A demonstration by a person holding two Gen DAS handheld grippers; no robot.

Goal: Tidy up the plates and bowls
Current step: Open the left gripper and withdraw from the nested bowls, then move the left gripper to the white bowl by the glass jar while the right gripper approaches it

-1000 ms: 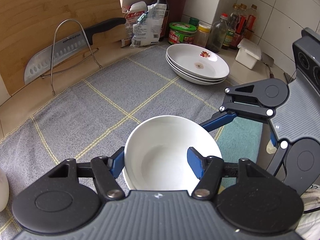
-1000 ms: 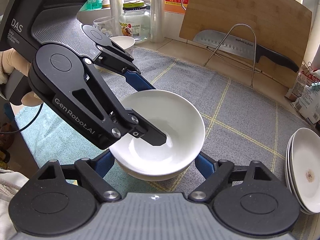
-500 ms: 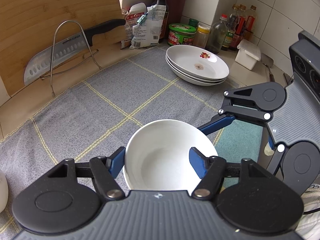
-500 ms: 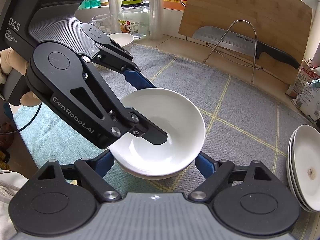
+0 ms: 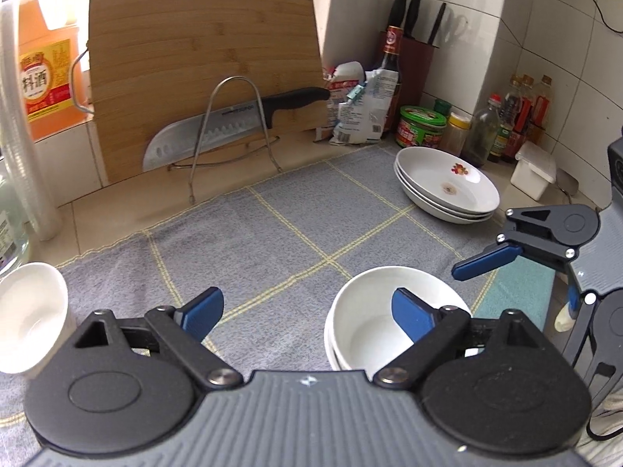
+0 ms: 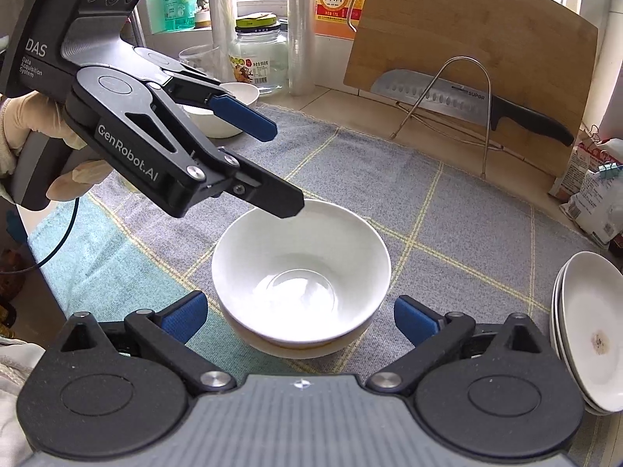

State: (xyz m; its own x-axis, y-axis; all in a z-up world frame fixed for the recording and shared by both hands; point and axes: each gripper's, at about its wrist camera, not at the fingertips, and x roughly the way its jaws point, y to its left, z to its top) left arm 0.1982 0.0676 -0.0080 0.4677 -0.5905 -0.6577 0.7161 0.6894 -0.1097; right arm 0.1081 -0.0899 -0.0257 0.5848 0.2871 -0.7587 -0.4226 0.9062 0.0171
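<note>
White nested bowls [image 6: 301, 268], grey cloth [image 5: 272, 241] with yellow grid lines, white plates [image 5: 447, 186] with red floral motif, black-handled knife [image 5: 233, 128], bamboo-brown board [image 5: 194, 58]

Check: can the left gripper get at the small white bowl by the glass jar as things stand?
Probably yes. The left gripper is open and empty, the small white bowl sits close to its left, and only bare cloth lies between.

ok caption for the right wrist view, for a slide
Both grippers, right and left, just opened, off the stacked bowls on the cloth, plates at right.
</note>
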